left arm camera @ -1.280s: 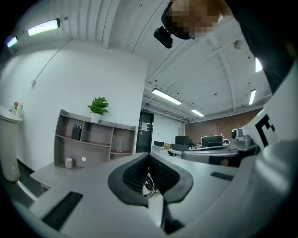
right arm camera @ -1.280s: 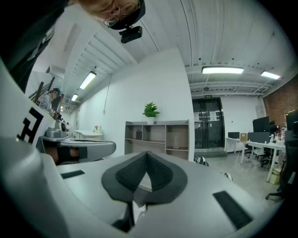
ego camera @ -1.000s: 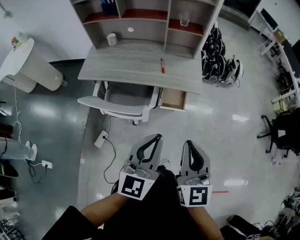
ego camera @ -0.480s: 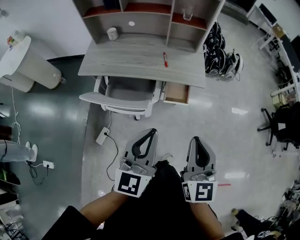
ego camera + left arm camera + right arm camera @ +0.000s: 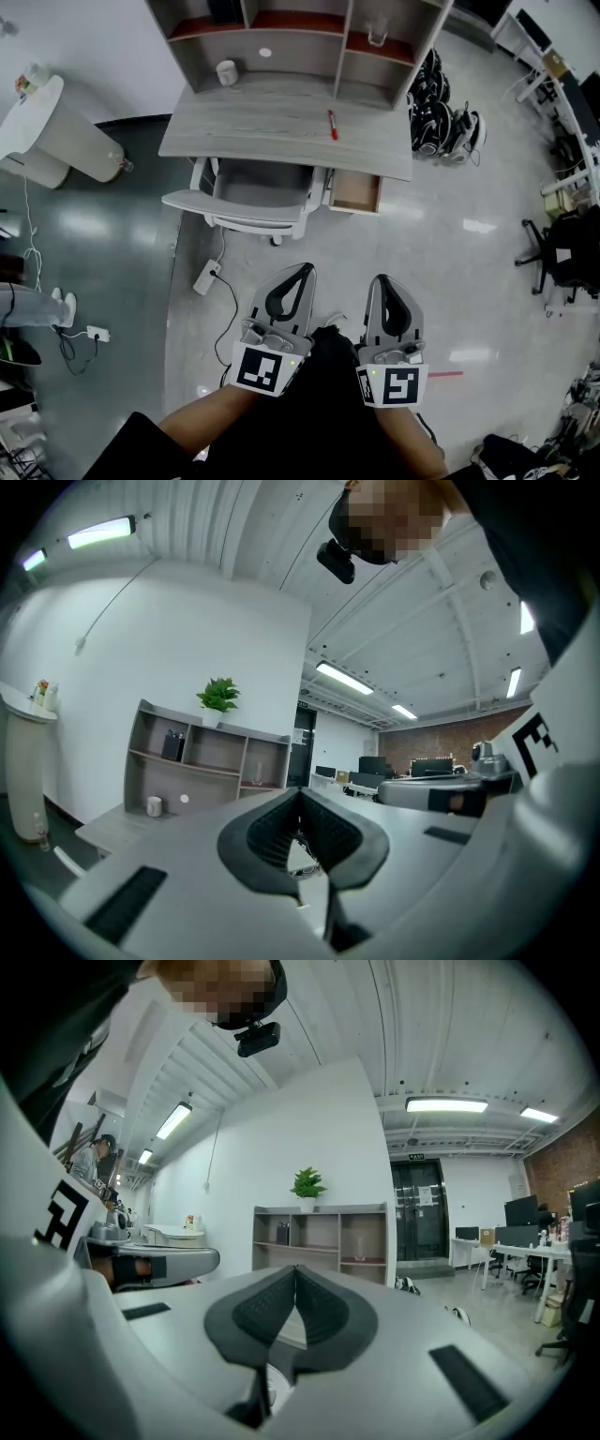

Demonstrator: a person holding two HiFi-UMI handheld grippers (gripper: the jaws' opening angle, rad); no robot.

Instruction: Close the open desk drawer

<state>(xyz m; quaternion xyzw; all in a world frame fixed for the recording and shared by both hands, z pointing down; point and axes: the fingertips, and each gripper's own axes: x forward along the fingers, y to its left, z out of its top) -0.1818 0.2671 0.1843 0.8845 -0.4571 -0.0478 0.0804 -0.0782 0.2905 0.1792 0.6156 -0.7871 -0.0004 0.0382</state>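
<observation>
In the head view a grey wooden desk [image 5: 281, 127] with a shelf unit stands ahead, and its small drawer [image 5: 354, 191] hangs open under the desk's right end. My left gripper [image 5: 305, 271] and right gripper [image 5: 380, 280] are held side by side low in the view, well short of the desk. Both are shut with nothing between the jaws. In the left gripper view the left gripper [image 5: 300, 791] points level toward the shelf unit [image 5: 202, 761]. The right gripper [image 5: 296, 1268] points at the same shelves [image 5: 319, 1239] in its own view.
A grey office chair [image 5: 248, 199] is pushed in under the desk left of the drawer. A red pen [image 5: 332, 124] and a white cup [image 5: 226, 72] lie on the desk. A power strip [image 5: 202, 277] and cable lie on the floor. Black bags [image 5: 436, 117] sit right of the desk.
The desk and drawer have shifted slightly in the head view. Both grippers stay shut and side by side, with the right one drawing a little closer to the left.
</observation>
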